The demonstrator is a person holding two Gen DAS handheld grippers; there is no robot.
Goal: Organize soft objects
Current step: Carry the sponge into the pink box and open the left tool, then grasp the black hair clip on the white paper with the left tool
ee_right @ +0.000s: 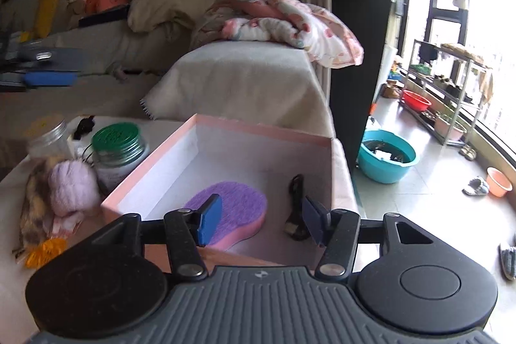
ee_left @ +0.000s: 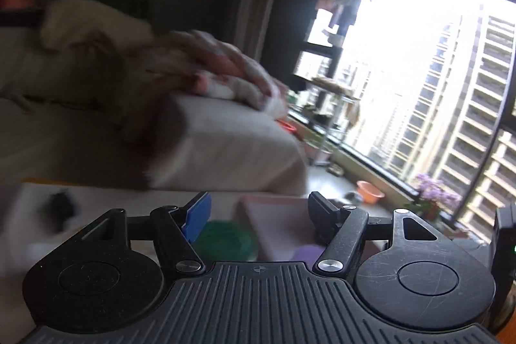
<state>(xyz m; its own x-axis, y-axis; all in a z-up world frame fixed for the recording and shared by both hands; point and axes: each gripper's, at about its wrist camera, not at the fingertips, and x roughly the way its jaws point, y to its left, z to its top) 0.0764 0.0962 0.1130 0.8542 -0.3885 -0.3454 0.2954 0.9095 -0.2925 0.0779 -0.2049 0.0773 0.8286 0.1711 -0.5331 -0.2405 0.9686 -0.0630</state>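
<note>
Lying behind everything, a sofa (ee_right: 245, 79) under a pale cover, carrying a flowered blanket (ee_right: 290, 21) bunched on its arm. Standing in front of it, a surface (ee_right: 19, 266) with a white cloth. Sitting on this surface, an open pink box (ee_right: 258, 131), white inside. Resting flat on the box floor, toward the near left, a purple sponge (ee_right: 232, 202) with a pink edge. Lying beside the sponge on its right, apart from it, a small dark soft object (ee_right: 296, 208); cannot tell what kind. Standing just left of the box, a glass jar with a green lid (ee_right: 116, 147), and further left a second jar with a metal lid (ee_right: 48, 134). Waiting outside the box, by its near left corner, a lilac pompom (ee_right: 72, 186) touching a brown spotted fur piece (ee_right: 34, 208). Hovering over the near part of the box, the right tongs (ee_right: 261, 223), standing apart and gripping nothing, the sponge and the dark object showing below them. Appearing in a blurred view, the left tongs (ee_left: 258, 215), also apart and empty, pointing over the green lid and the box
</note>
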